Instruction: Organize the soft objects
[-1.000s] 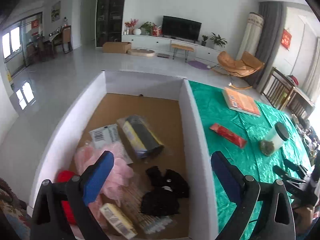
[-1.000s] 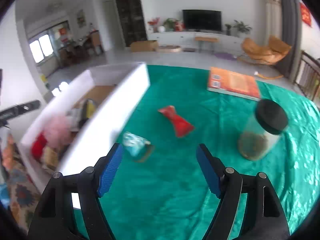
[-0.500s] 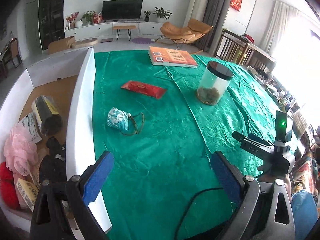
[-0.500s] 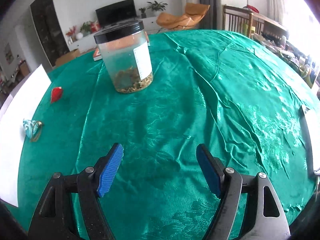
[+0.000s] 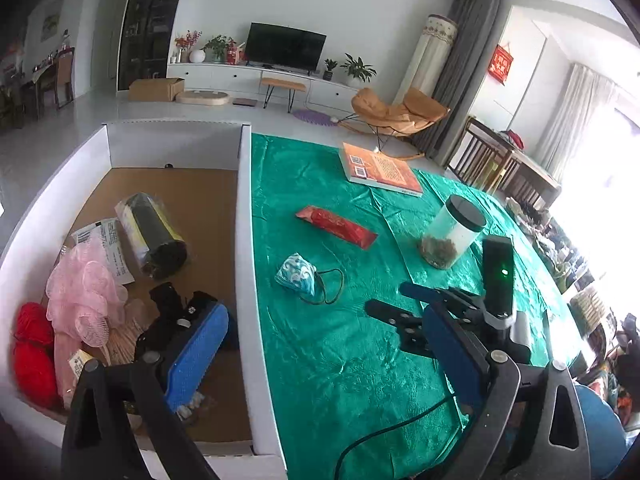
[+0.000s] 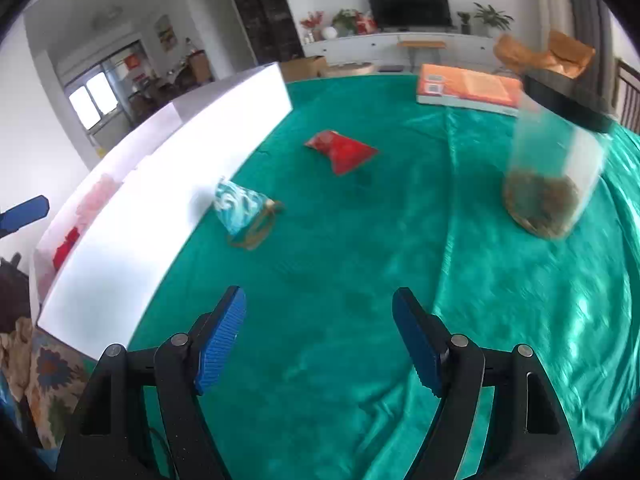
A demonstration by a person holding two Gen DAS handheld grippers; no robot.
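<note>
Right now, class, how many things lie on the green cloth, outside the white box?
4: a teal pouch nearest the box wall, a red packet beyond it, an orange book at the far edge, a lidded jar to the right.

No lettering is legible — labels and codes too blurred.

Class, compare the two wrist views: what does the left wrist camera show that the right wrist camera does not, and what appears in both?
Only the left wrist view looks into the box: black roll, black cloth and the whole pink mesh sponge.

Only the right wrist view shows the open right gripper from behind.

Both show the teal pouch, red packet, jar, orange book and green cloth.
</note>
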